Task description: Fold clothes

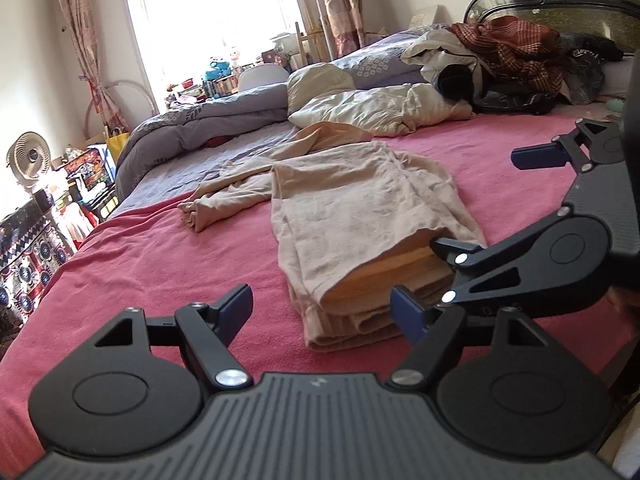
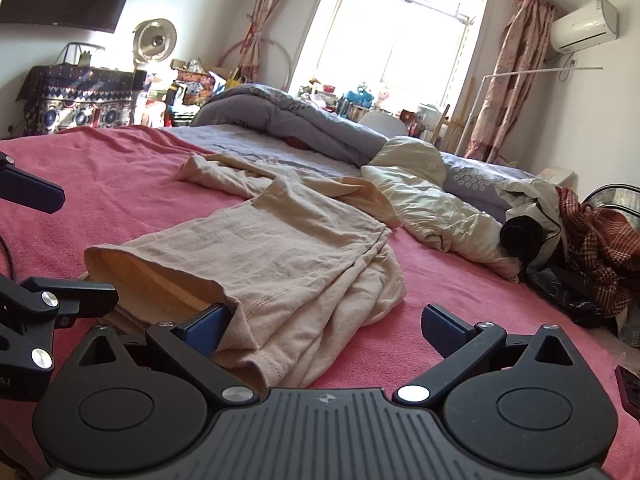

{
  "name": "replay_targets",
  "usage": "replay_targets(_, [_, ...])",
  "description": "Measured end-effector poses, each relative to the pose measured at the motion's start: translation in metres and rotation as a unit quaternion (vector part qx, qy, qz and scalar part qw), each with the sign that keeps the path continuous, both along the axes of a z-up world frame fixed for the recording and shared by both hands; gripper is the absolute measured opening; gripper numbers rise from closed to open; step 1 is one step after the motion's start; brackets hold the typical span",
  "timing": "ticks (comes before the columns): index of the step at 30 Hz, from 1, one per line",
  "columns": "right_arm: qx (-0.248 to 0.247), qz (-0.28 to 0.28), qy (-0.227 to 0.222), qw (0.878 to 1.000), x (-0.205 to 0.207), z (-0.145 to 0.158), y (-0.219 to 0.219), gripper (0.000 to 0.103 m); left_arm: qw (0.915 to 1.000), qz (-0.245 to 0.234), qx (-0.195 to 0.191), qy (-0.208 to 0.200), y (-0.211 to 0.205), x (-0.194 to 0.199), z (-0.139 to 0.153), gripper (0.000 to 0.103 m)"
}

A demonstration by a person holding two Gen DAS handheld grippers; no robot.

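A beige garment (image 1: 360, 204) lies on a pink bedspread (image 1: 160, 248). The quilt (image 1: 208, 120) is grey-lilac, with white diamond shapes on one part. The bundle (image 1: 516, 48) by the headboard is dark red check. The curtains (image 2: 508, 80) are pink-patterned. Both hand-held grippers are black with blue pads (image 1: 408, 312).

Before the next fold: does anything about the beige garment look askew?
Yes. The beige cotton garment on the pink bedspread is folded only at its near end; its far part trails off crumpled toward the grey sheet.
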State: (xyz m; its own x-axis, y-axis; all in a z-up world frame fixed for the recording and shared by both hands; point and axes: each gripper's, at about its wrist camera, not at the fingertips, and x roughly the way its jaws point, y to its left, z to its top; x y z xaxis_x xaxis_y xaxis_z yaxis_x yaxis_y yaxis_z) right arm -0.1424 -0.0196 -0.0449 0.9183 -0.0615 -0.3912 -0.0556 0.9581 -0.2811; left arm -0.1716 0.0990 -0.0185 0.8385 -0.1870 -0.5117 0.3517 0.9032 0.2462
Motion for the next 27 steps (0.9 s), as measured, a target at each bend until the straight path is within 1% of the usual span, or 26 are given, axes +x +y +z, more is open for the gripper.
replay_targets(2, [0.007, -0.013, 0.000, 1.000, -0.001, -0.001, -0.006, 0.103, 0.9999, -0.012, 0.005, -0.004, -0.007, 0.004, 0.000, 0.078])
replay_targets(6, [0.026, -0.029, 0.013, 0.999, 0.002, -0.004, -0.017, 0.103, 0.9995, -0.026, 0.019, -0.008, -0.016, 0.010, -0.001, 0.079])
replay_targets(10, [0.037, -0.023, 0.013, 0.999, 0.000, -0.005, -0.020, 0.103, 0.9991, 0.002, 0.042, -0.003, -0.016, 0.017, -0.010, 0.079])
replay_targets(14, [0.052, -0.011, 0.011, 0.999, -0.004, -0.005, -0.020, 0.103, 0.9991, 0.008, 0.041, 0.002, -0.009, 0.018, -0.010, 0.079])
replay_targets(16, [0.061, -0.002, 0.021, 0.998, -0.004, -0.006, -0.020, 0.099, 0.9990, 0.006, 0.044, 0.004, -0.008, 0.018, -0.011, 0.080])
replay_targets(18, [0.073, 0.017, 0.033, 0.997, -0.005, -0.005, -0.020, 0.084, 0.9981, 0.017, 0.059, 0.002, -0.007, 0.020, -0.014, 0.081])
replay_targets(19, [0.077, 0.025, 0.034, 0.996, -0.006, -0.004, -0.019, 0.079, 0.9973, 0.026, 0.069, 0.001, -0.007, 0.021, -0.016, 0.081])
replay_targets(20, [0.080, 0.033, 0.033, 0.996, -0.008, -0.003, -0.019, 0.069, 0.9970, 0.031, 0.071, 0.003, -0.005, 0.022, -0.017, 0.081])
replay_targets(21, [0.078, 0.041, 0.032, 0.996, -0.009, -0.003, -0.017, 0.061, 0.9969, 0.035, 0.070, 0.006, -0.002, 0.022, -0.017, 0.081])
replay_targets(22, [0.075, 0.049, 0.031, 0.996, -0.010, -0.002, -0.014, 0.057, 0.9969, 0.037, 0.070, 0.007, -0.001, 0.022, -0.017, 0.081])
replay_targets(23, [0.069, 0.060, 0.032, 0.995, -0.010, -0.001, -0.011, 0.046, 0.9969, 0.037, 0.069, 0.007, 0.000, 0.022, -0.017, 0.081])
replay_targets(24, [0.063, 0.073, 0.033, 0.995, -0.010, -0.001, -0.007, 0.030, 0.9969, 0.038, 0.068, 0.008, 0.001, 0.023, -0.017, 0.081])
replay_targets(26, [0.051, 0.099, 0.039, 0.993, -0.011, 0.000, 0.000, 0.009, 0.9964, 0.042, 0.074, 0.003, 0.000, 0.023, -0.016, 0.081])
replay_targets(27, [0.043, 0.106, 0.042, 0.993, -0.012, 0.002, 0.003, 0.008, 0.9960, 0.045, 0.077, 0.001, 0.000, 0.023, -0.016, 0.081])
